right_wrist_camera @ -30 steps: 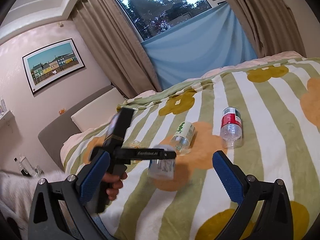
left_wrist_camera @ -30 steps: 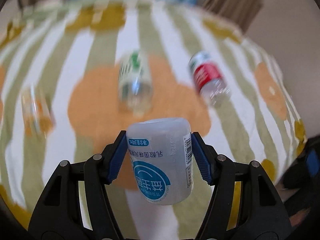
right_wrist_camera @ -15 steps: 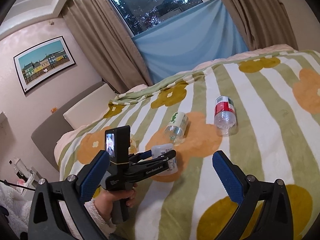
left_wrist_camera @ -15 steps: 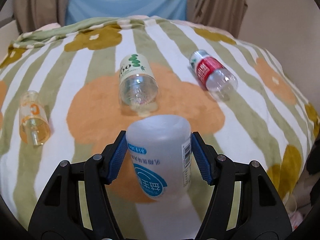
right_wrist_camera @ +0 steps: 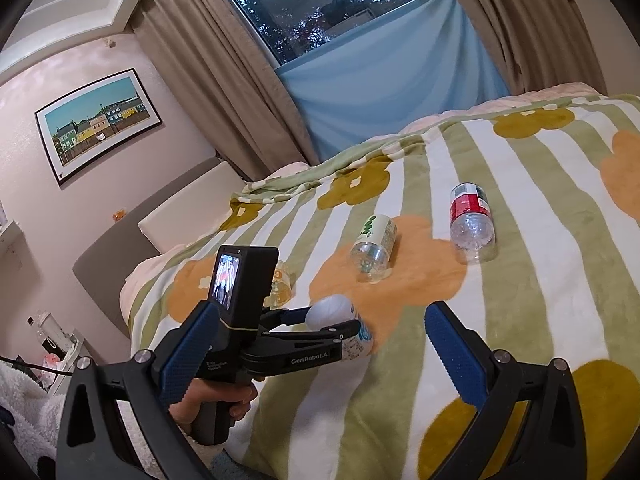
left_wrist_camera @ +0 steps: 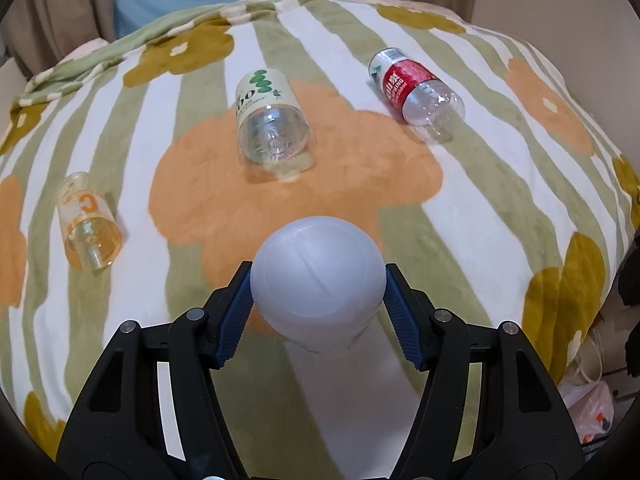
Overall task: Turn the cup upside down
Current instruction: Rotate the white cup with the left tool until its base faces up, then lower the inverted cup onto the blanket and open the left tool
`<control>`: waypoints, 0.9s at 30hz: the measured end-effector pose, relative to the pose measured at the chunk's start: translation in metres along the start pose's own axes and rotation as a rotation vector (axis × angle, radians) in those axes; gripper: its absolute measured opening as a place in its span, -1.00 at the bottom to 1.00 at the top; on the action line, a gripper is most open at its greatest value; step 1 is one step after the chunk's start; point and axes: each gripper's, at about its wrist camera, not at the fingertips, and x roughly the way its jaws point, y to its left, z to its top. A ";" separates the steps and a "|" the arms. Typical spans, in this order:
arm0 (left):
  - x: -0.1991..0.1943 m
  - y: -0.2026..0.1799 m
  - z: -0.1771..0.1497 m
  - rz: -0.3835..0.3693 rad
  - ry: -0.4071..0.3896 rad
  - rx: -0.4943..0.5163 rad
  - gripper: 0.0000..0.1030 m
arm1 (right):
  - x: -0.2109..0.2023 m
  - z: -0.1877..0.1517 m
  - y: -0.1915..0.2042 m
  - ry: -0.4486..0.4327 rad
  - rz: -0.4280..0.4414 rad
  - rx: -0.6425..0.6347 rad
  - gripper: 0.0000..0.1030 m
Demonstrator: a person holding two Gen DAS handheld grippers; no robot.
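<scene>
L gripper clamps white cup, closed base up, long axis tilted; R gripper wide, empty.

cup: milky white, a blue-and-white label low on its side
left gripper: black frame, blue ribbed pads
right gripper: black frame, blue ribbed pads
blanket: white and sage-green stripes, orange and mustard flower shapes
far middle bottle: clear, cream label with green print
far right bottle: clear, red label with white lettering
left jar: clear amber tint, orange lettering
curtains: taupe
cloth: light blue
picture: black frame, white border, turquoise sky, coloured houses
</scene>
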 end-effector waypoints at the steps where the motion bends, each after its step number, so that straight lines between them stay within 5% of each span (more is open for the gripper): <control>1: 0.000 0.000 0.000 0.001 -0.001 0.003 0.18 | 0.000 0.000 0.000 -0.001 0.000 0.001 1.00; 3: -0.002 -0.002 -0.001 0.013 -0.010 0.014 0.21 | 0.000 0.001 0.001 -0.004 0.002 -0.001 1.00; 7: -0.007 -0.003 -0.002 0.036 -0.030 0.023 1.00 | -0.001 0.001 0.004 -0.008 0.000 -0.011 1.00; 17: -0.043 0.009 -0.006 0.044 -0.078 0.006 1.00 | -0.003 0.004 0.017 -0.007 -0.016 -0.045 1.00; 27: -0.152 0.042 -0.014 0.129 -0.272 -0.055 1.00 | -0.019 0.031 0.072 -0.096 -0.131 -0.184 0.99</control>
